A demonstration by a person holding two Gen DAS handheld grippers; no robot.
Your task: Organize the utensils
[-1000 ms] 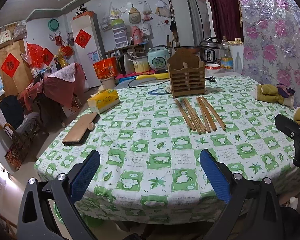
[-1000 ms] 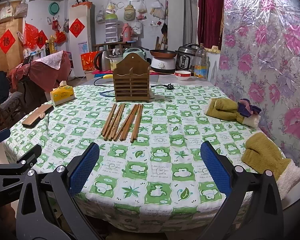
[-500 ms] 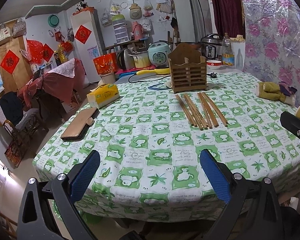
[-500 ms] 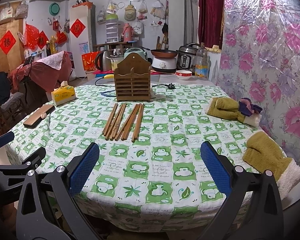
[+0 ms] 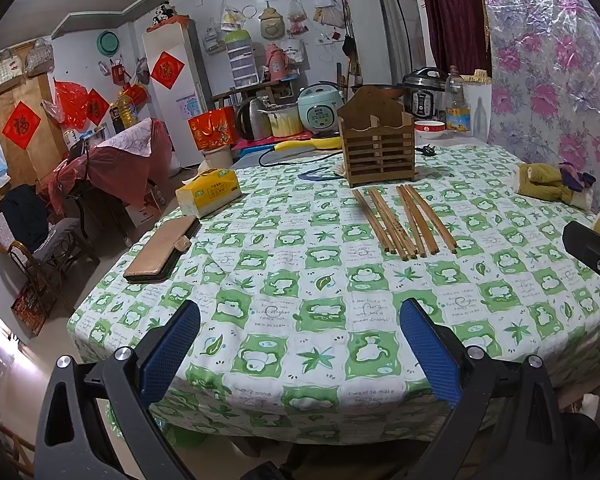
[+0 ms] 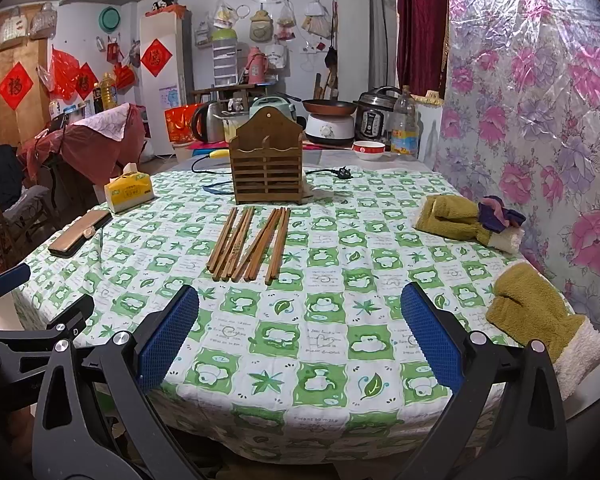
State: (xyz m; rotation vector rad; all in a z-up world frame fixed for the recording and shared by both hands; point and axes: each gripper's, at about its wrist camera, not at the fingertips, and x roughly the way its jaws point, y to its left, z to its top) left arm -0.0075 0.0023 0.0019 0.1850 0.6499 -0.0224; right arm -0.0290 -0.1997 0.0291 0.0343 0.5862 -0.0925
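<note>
From the left wrist view, the left claw [image 5: 300, 344] is hovering wide apart and empty over the near edge of the bench [image 5: 308, 384]. The chopsticks [image 5: 404, 220] are lying loose in a flat row just in front of the wooden holder [image 5: 376, 148], which is standing upright at the far side. A tissue pack [image 5: 208, 198] and a phone case [image 5: 162, 250] are sitting to the left of the holder, well apart from the sticks.

From the right wrist view, the right claw [image 6: 300, 336] is likewise hanging wide and holding nothing, nearer the sticks' near ends. Here the chopsticks [image 6: 250, 240] are pointing toward the holder [image 6: 266, 164].

The sticks are touching or crossing one another, so a pinch is likely catching two at once or rolling a neighbour aside. Lying flat on soft cloth, they are also giving the fingers little to get under, and a poor grip could be letting one slip on the way to the holder's slot.

Only the right view is showing the mitten [image 6: 540, 320] near the bench edge, right of the holder; only the left view is showing the far chairs clearly.
</note>
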